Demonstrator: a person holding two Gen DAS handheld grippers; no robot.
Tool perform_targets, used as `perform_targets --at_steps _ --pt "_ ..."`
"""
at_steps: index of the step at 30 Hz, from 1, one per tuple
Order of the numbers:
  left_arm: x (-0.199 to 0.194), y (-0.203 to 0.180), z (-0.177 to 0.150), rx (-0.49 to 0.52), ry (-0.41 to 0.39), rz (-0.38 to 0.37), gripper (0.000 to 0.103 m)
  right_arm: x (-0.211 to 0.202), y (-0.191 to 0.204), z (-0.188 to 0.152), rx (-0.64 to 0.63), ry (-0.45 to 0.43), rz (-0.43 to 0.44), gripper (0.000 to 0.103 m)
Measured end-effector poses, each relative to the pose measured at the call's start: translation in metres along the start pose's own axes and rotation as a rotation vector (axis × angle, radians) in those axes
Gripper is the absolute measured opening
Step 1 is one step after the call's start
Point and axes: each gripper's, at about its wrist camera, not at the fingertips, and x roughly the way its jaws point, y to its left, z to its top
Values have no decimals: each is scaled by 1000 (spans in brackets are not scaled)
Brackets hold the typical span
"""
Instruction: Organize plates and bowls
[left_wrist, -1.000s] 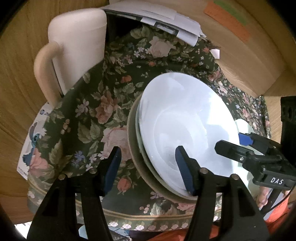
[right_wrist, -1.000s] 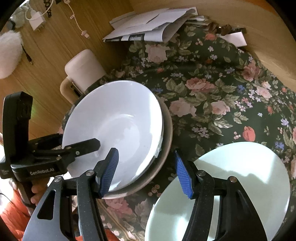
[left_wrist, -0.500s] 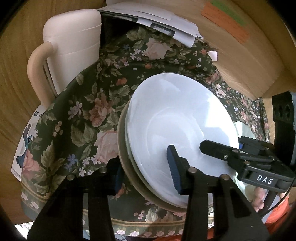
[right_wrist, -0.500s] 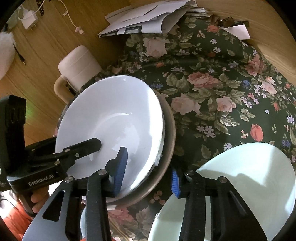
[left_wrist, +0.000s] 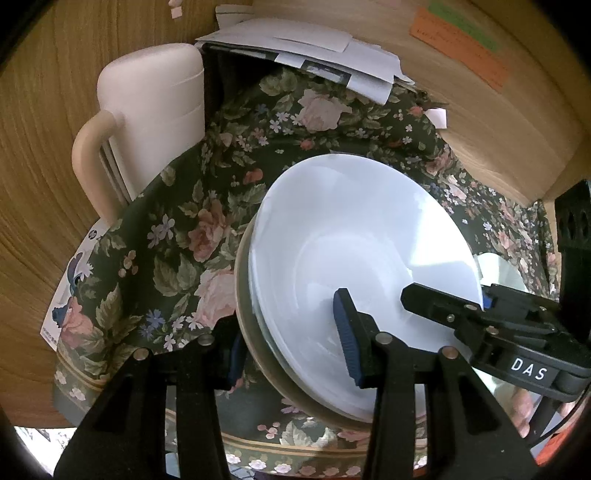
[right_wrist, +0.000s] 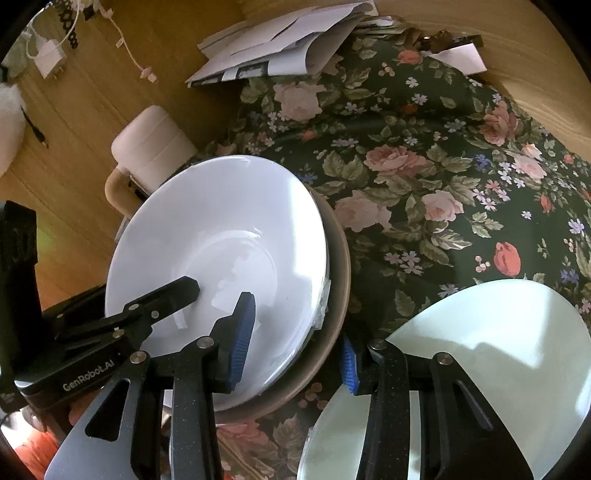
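Note:
A white bowl (left_wrist: 351, 229) (right_wrist: 221, 221) sits nested in a tan bowl (left_wrist: 243, 295) (right_wrist: 340, 258) on a dark floral cloth (left_wrist: 177, 236). My left gripper (left_wrist: 290, 343) is shut on the stack's near-left rim, with one pad outside the tan bowl and one inside the white bowl. My right gripper (right_wrist: 295, 350) is shut on the opposite rim in the same way. In the right wrist view, the other gripper's finger (right_wrist: 173, 295) reaches into the white bowl. A pale green plate (right_wrist: 498, 350) lies flat to the right of the stack.
A cream mug (left_wrist: 155, 110) (right_wrist: 151, 140) with a handle stands beyond the stack at the cloth's edge. Folded papers (left_wrist: 314, 55) (right_wrist: 277, 40) lie at the far side. A white charger and cable (right_wrist: 48, 59) rest on the wood. A wooden edge (left_wrist: 498, 129) borders the cloth's right.
Both grippers have closed their jaws onto the rim of the bowl stack, one on each side. The left gripper has shifted a little further in along the rim.

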Motion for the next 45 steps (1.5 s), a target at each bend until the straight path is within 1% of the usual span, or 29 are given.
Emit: perform_targets --at_steps 6,16,23,29,37,45 --pt "-8 -12 3 15 -12 -15 43 -18 -2 -2 9 -47 -11 37" --pt "-30 -45 16 79 -72 -52 43 -62 -8 -8 24 -132 -46 37" --pt "-39 -71 18 124 -84 -91 43 -91 -24 -18 56 -181 -77 37" --pt "-42 -99 17 172 -82 -126 43 -109 -39 -31 90 -206 -109 37" --pt "-36 -134 11 219 -58 -173 43 -130 -62 -51 140 -226 -142 37" --pt "-30 -160 0 263 -28 -193 43 -141 -84 -70 187 -228 -156 37"
